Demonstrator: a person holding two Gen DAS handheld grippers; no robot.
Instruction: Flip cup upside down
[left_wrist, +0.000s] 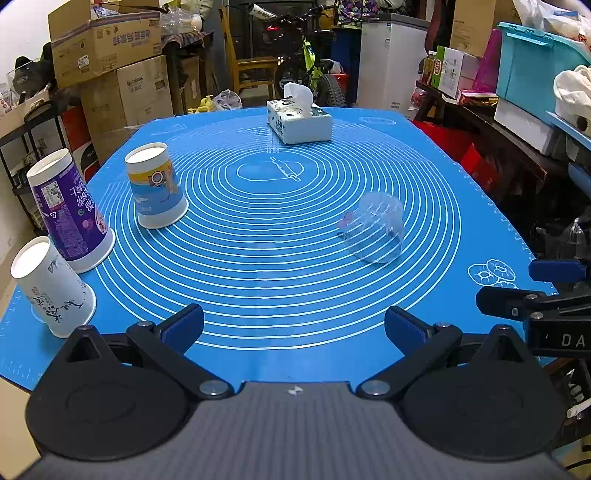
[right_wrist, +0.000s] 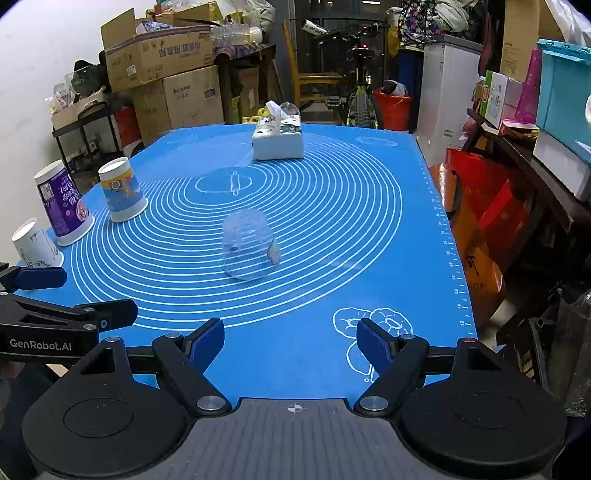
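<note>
A clear plastic cup (left_wrist: 375, 230) stands upside down on the blue mat (left_wrist: 280, 236), right of centre; it also shows in the right wrist view (right_wrist: 248, 245). Three paper cups stand upside down at the mat's left edge: a blue-yellow one (left_wrist: 157, 186) (right_wrist: 122, 195), a purple one (left_wrist: 70, 216) (right_wrist: 63, 205) and a white one (left_wrist: 51, 286) (right_wrist: 35, 245). My left gripper (left_wrist: 293, 326) is open and empty near the mat's front edge. My right gripper (right_wrist: 291, 341) is open and empty, well short of the clear cup.
A tissue box (left_wrist: 299, 120) (right_wrist: 277, 138) sits at the far side of the mat. Cardboard boxes (left_wrist: 110, 62) stand behind on the left. Shelves with boxes and a teal bin (left_wrist: 532, 66) line the right side. A bicycle (right_wrist: 360, 92) stands behind.
</note>
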